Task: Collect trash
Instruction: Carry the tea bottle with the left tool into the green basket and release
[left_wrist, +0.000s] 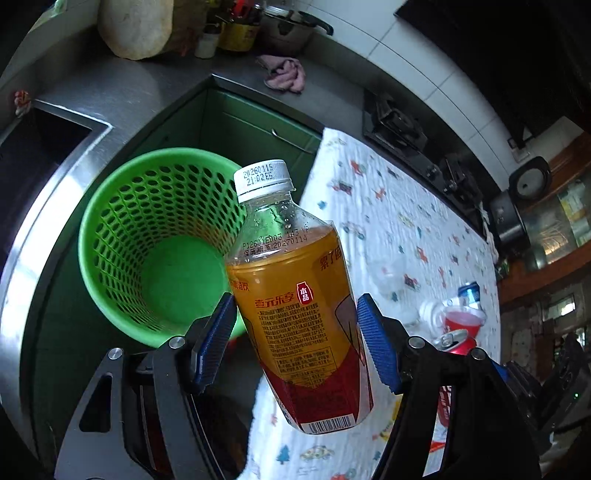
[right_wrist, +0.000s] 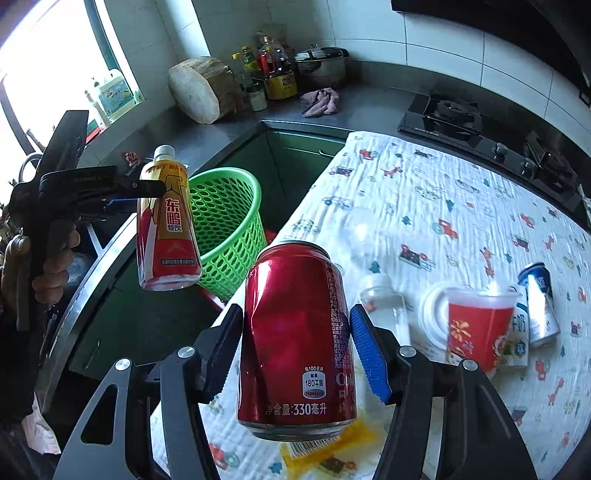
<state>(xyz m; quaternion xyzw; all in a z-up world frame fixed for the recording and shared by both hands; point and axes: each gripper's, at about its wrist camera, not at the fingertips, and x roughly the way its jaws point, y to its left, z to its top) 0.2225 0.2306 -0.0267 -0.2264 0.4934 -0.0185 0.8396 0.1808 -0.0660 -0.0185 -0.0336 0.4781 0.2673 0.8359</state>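
My left gripper (left_wrist: 295, 325) is shut on a plastic drink bottle (left_wrist: 295, 295) with a white cap and an orange and red label. It holds the bottle in the air beside a green perforated waste basket (left_wrist: 155, 240) on the floor. The bottle (right_wrist: 166, 225), the left gripper (right_wrist: 125, 194) and the basket (right_wrist: 225, 225) also show in the right wrist view. My right gripper (right_wrist: 297, 336) is shut on a dented red soda can (right_wrist: 295, 339) above the near edge of the table.
A cloth with a cartoon print (right_wrist: 443, 206) covers the table. On it lie a red plastic cup (right_wrist: 476, 328), a blue and white can (right_wrist: 539, 302), a small clear bottle (right_wrist: 384, 306) and a yellow wrapper (right_wrist: 332, 450). A steel counter with a sink (left_wrist: 44, 147) curves behind the basket. A gas stove (right_wrist: 443, 118) is at the back.
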